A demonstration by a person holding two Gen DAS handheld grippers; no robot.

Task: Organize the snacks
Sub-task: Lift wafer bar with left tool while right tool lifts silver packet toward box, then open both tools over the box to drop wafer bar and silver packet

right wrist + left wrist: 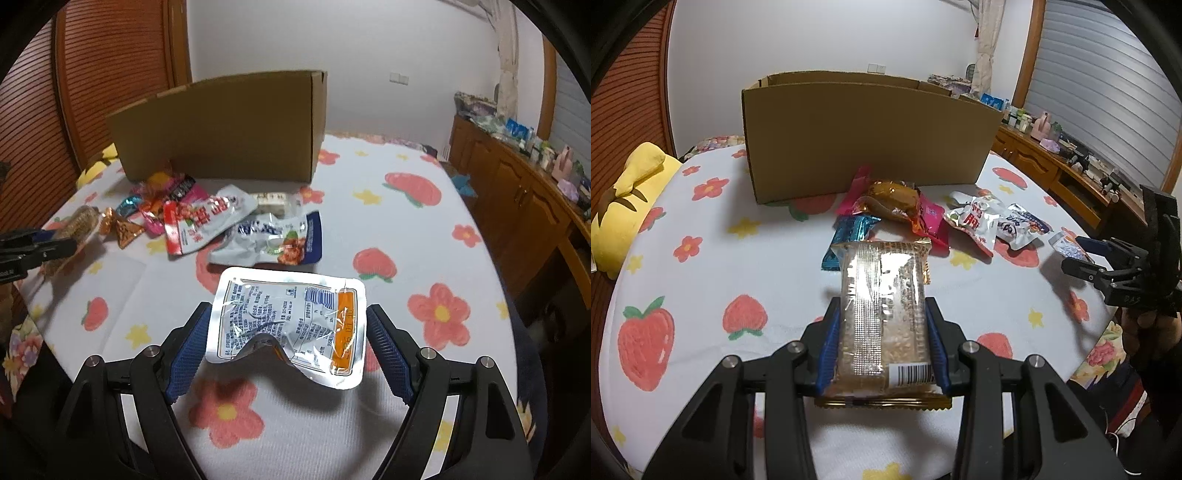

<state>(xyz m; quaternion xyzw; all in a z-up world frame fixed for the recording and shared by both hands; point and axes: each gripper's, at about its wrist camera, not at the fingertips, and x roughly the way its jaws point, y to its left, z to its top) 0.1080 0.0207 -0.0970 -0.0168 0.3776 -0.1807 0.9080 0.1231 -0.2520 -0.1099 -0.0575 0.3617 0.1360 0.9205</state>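
My left gripper [882, 314] is shut on a clear gold-edged snack bar packet [882, 310], held above the bed. My right gripper [288, 314] is shut on a silver pouch with an orange stripe [288, 325], which bends between the blue pads; it shows in the left wrist view [1075, 254] at the right. A cardboard box [864, 136] stands open at the back, also in the right wrist view [221, 129]. In front of it lies a pile of snacks: an orange packet [890, 199], a pink packet [931, 218], a blue packet [849, 236], a red-and-silver pouch [207, 221] and a blue-and-silver pouch [273, 240].
The surface is a bed cover [746, 280] printed with strawberries and flowers. A yellow plush [624, 206] lies at the left edge. A wooden dresser [517, 184] with bottles stands to the right. A wooden slatted panel [110, 74] is behind the box.
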